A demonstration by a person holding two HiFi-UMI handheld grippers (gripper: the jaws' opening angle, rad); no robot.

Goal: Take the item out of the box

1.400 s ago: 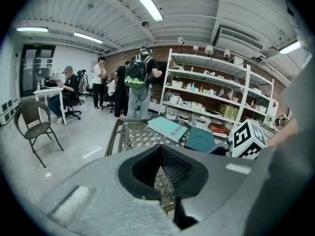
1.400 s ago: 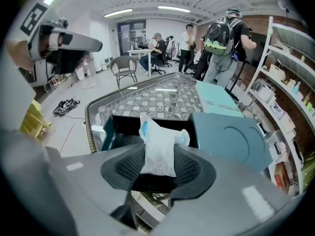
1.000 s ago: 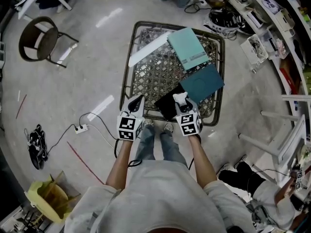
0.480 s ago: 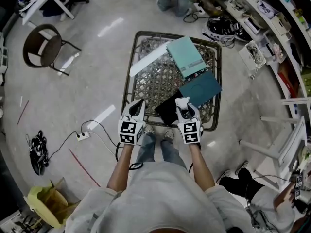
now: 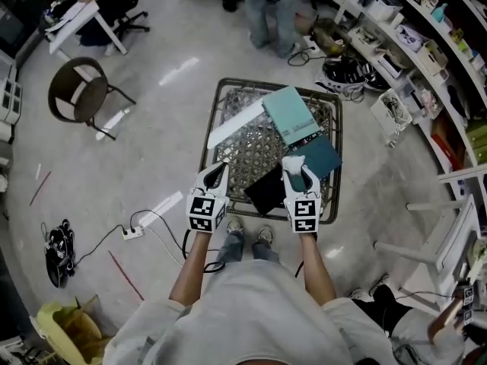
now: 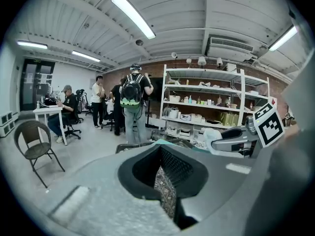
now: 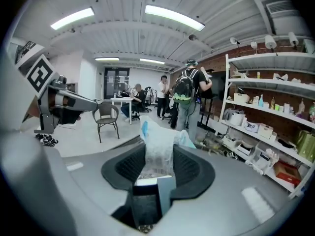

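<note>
Item [image 5: 266, 190] is a flat black thing in crinkly clear wrap [image 7: 158, 146]. It is out of the box and sits at the near edge of the woven worktop [image 5: 251, 139], just beside the dark teal box part [image 5: 318, 157]. The light teal box part [image 5: 291, 112] lies farther back, with a white strip [image 5: 236, 124] to its left.

The right gripper [image 5: 296, 164] has its fingers partly closed on the item's wrap, which sticks up between them. The left gripper [image 5: 215, 170] has its fingers a little apart, with nothing in them.

I think the item is light and thin. The black part looks stiff. The wrap looks soft and slippery, so it may slide or stretch if it is pulled by the wrap alone. A safer hold is on a hard edge of the black part, near a corner.

The head view shows the whole worktop and where each thing lies, but not what the fingers pinch. The right gripper view shows the wrap between the fingers and a white label [image 7: 147, 181] low down. The left gripper view shows only the weave through the gap in its fingers, and the right gripper off to one side.
</note>
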